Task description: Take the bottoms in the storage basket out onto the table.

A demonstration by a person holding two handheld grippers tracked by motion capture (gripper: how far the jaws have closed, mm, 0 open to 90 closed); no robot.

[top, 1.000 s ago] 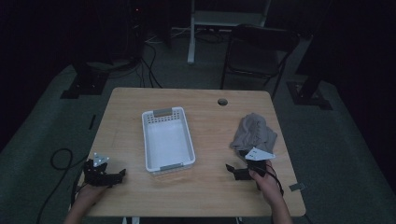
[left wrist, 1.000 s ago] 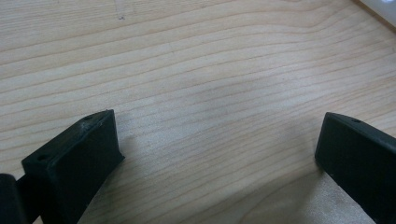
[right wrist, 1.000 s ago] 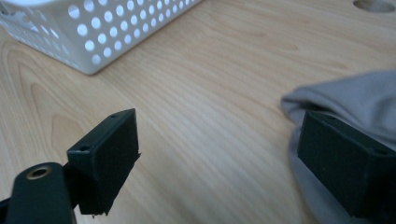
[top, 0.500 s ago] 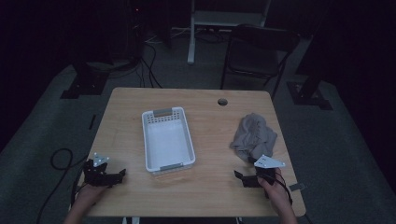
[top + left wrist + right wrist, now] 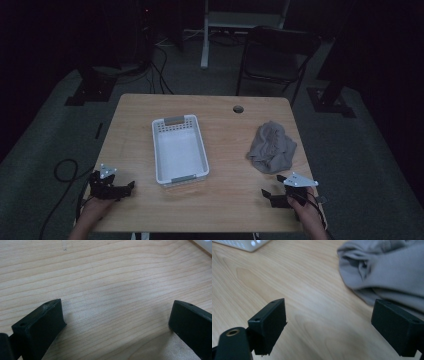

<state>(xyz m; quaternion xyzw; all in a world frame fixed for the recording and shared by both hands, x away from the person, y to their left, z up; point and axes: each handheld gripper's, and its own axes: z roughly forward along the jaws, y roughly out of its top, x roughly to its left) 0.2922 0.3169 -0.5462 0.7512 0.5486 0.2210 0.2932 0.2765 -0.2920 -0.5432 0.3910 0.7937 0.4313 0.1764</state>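
Resting near the desk's (image 5: pixel 220 210) near edge, both grippers — each with jaws spread wide and gripping nothing.

Left gripper (image 5: pixel 124 188): sitting at the near left corner, well apart from the white basket (image 5: pixel 179 176); in the left gripper view, showing bare wood grain between the jaws.

Right gripper (image 5: pixel 267 196): sitting at the near right corner, just short of the grey cloth (image 5: pixel 272 147). In the right gripper view, cloth (image 5: pixel 387 272) lying beyond the jaws, with its near hem passing behind the right-hand jaw; whether touching it, not clear.

Grey cloth: lying crumpled in a heap by the right edge, about midway along it, apart from the basket at the desk's centre.

Handling, as judged:
- Appearing soft, limp and light — offering no stiffness, likely sagging and trailing when lifted.
- Not fragile; squeezing firmly being safe.
- Possibly sliding on the smooth wood if pushed instead of pinched.

Where to grip: pinching a raised fold or ridge near the top of the heap, rather than the flat hem lying against the wood. Taking several layers at once for a surer hold.
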